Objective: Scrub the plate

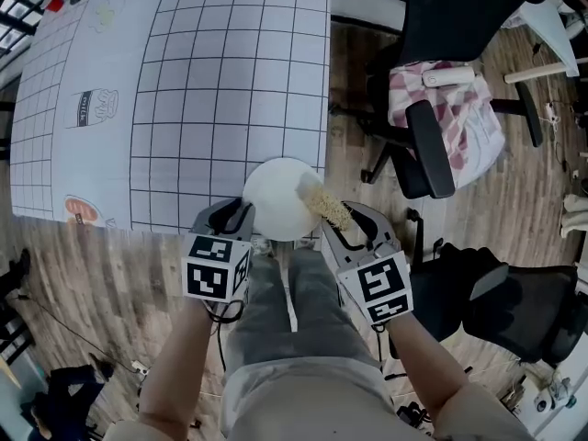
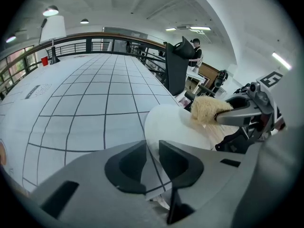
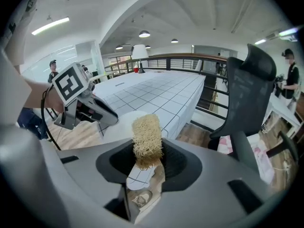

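Note:
A round white plate hangs in the air over the near edge of the table, and my left gripper is shut on its left rim. In the left gripper view the plate rises from between the jaws of the left gripper. My right gripper is shut on a tan fibrous scrubber, whose tip lies on the plate's right edge. In the right gripper view the scrubber stands upright in the right gripper, with the plate behind it.
A table under a white grid-lined cloth stretches ahead. To the right stands a black office chair with a pink checked cloth on it, and another black chair is close to my right arm. Wooden floor lies below.

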`<state>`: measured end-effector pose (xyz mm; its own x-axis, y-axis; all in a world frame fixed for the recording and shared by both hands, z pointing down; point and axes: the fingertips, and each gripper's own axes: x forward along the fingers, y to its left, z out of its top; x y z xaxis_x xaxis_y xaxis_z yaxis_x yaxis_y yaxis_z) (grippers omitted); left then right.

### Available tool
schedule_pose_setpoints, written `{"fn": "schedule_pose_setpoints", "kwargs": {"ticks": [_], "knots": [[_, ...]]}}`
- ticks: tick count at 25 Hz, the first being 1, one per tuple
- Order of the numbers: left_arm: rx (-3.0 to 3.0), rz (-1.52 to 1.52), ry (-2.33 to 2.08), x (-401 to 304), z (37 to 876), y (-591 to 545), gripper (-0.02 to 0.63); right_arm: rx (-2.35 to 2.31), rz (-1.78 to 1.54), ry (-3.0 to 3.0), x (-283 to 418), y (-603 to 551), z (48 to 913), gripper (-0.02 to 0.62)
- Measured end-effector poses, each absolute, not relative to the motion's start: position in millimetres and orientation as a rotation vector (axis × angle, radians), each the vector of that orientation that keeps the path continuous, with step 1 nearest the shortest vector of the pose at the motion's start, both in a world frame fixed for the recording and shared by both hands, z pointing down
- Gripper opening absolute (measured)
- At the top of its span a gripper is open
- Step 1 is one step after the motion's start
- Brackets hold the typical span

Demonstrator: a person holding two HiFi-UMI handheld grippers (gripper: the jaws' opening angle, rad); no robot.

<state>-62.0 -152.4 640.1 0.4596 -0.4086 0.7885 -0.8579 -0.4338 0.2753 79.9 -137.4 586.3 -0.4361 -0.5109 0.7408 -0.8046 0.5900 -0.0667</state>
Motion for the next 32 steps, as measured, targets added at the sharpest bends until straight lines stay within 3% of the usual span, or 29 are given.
{"fn": "schedule_pose_setpoints", "kwargs": {"ticks": [10, 22, 32], "knots": [[2.040, 0.770, -1.132, -73.0, 581.8, -168.0, 0.092, 1.162, 0.512, -2.195, 89.6, -158.0, 530.8, 0.141], [2.275, 0.491, -1.375, -88.6, 399.4, -210.4, 0.041, 1.321, 0.452, -2.402, 78.7, -194.7, 393.0, 0.141], [2.487, 0.060, -1.464, -94.7, 234.1, -208.9, 0.014, 1.450, 0.133, -2.641, 74.0, -187.2, 223.3, 0.141]]}}
